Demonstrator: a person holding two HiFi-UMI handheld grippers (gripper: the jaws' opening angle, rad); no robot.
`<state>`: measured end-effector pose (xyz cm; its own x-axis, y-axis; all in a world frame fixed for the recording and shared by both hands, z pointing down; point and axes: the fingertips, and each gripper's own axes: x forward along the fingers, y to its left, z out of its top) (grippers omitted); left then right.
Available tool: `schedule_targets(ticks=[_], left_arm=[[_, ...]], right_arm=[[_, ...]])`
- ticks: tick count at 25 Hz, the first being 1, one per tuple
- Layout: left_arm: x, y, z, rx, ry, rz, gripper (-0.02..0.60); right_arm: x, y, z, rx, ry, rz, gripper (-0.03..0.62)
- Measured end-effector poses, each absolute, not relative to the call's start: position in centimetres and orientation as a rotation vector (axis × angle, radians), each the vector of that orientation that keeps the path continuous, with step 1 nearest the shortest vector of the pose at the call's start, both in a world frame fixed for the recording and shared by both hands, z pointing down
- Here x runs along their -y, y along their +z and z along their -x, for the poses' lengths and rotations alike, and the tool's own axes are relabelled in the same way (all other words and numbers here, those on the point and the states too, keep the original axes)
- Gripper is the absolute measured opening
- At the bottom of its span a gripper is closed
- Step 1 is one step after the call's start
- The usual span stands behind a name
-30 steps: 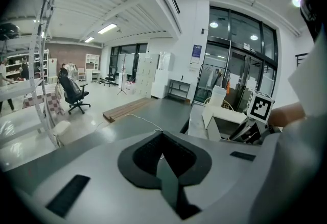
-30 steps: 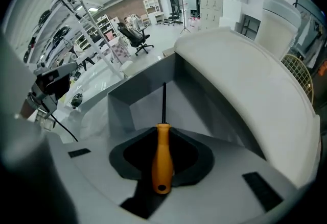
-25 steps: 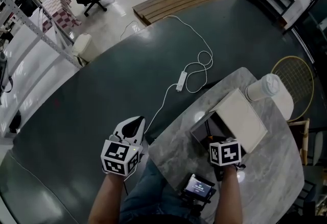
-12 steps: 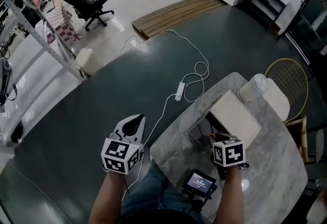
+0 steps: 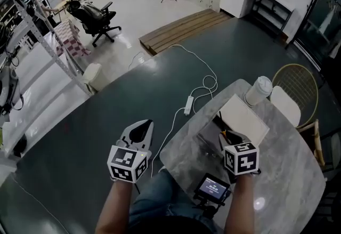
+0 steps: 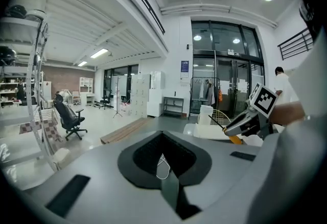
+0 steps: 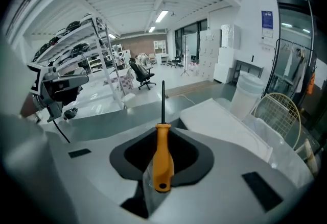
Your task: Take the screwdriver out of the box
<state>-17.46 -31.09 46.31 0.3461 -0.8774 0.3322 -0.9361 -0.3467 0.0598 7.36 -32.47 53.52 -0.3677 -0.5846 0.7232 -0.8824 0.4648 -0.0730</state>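
Observation:
My right gripper is shut on the orange handle of a screwdriver, whose black shaft points straight ahead. In the head view the right gripper hangs above the open box, whose white lid is tipped back. From the left gripper view, the screwdriver shows at the right, sticking out of the right gripper. My left gripper hovers off the table's left edge over the dark floor, shut with nothing in it.
The box sits on a round marble table. A white lidded cup stands behind the lid, a wire chair beyond it. A small screen device lies at the near edge. A white cable runs across the floor.
Both grippers have risen. The right one has come up out of the box with the screwdriver, and the table and box now look smaller below.

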Motion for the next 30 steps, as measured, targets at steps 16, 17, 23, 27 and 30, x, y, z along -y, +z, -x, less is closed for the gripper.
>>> schedule_targets(ticks=[16,17,23,27,30], left_arm=[[36.0,37.6,19.3,1.675,0.136,-2.551,0.012],[36.4,37.2,19.1,1.661,0.124,-2.573,0.012],[39.3,36.6,17.2,1.532,0.088,-2.687,0.012],[40.9,36.4,14.2,1.385,0.058,-2.791,0.012],[41.3,35.9,11.7,1.290,0.037,-2.853,0.012]], right_arm=[[33.5,38.7,-6.0,2.363,-0.092,-1.615,0.088],[33.5,38.2,-6.2,2.354,-0.107,-1.634,0.088],[32.2,36.8,-8.1,2.264,-0.143,-1.769,0.088],[29.7,36.5,-10.9,2.136,-0.164,-1.906,0.088],[27.8,36.2,-12.9,2.056,-0.163,-1.995,0.089]])
